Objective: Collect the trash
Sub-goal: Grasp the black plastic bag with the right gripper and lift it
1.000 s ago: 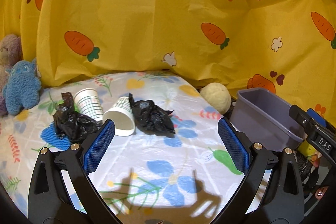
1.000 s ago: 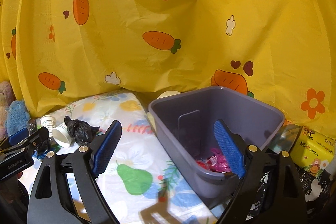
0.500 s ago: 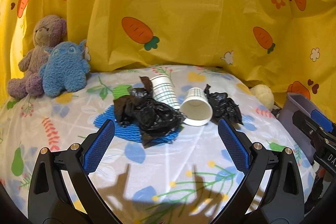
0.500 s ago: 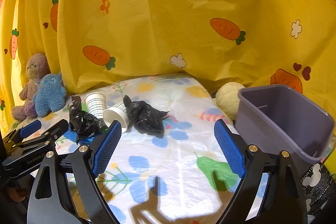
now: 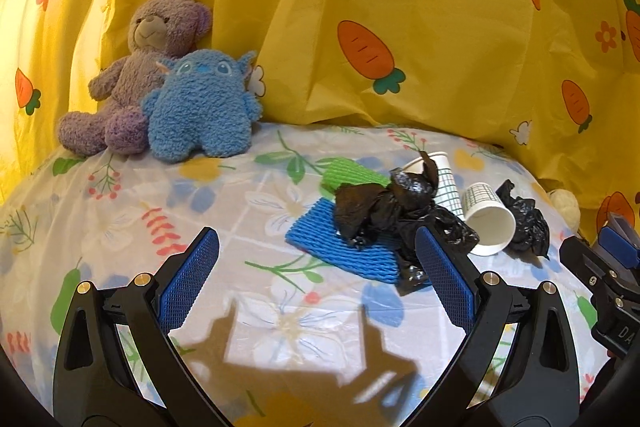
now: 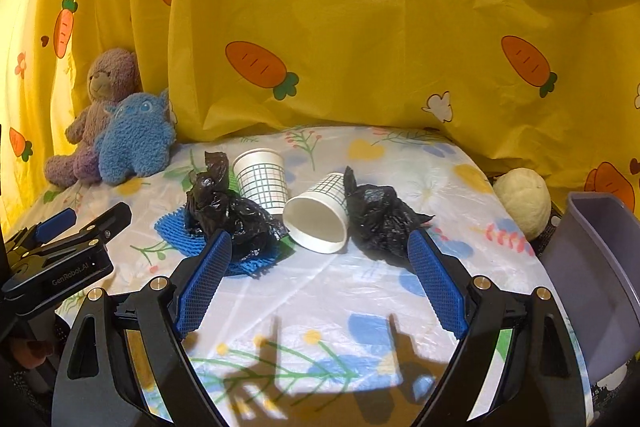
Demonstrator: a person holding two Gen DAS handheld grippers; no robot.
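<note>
A crumpled black bag (image 5: 394,211) lies on a blue foam net (image 5: 340,247) with a green net (image 5: 352,174) behind it. An upright paper cup (image 6: 262,179) and a tipped paper cup (image 6: 320,217) sit beside it, and a second black bag (image 6: 380,217) lies to the right. My left gripper (image 5: 316,285) is open and empty, just short of the blue net. My right gripper (image 6: 320,281) is open and empty, in front of the tipped cup. The purple bin (image 6: 600,267) is at the right edge.
A purple bear (image 5: 136,67) and a blue plush (image 5: 200,107) sit at the back left against the yellow carrot curtain (image 6: 360,27). A cream ball (image 6: 522,201) lies beside the bin. The flowered tablecloth (image 6: 320,307) covers the table.
Both grippers have swung left, away from the bin and toward the trash pile. The plush toys have come into view. Both stay open and empty.
</note>
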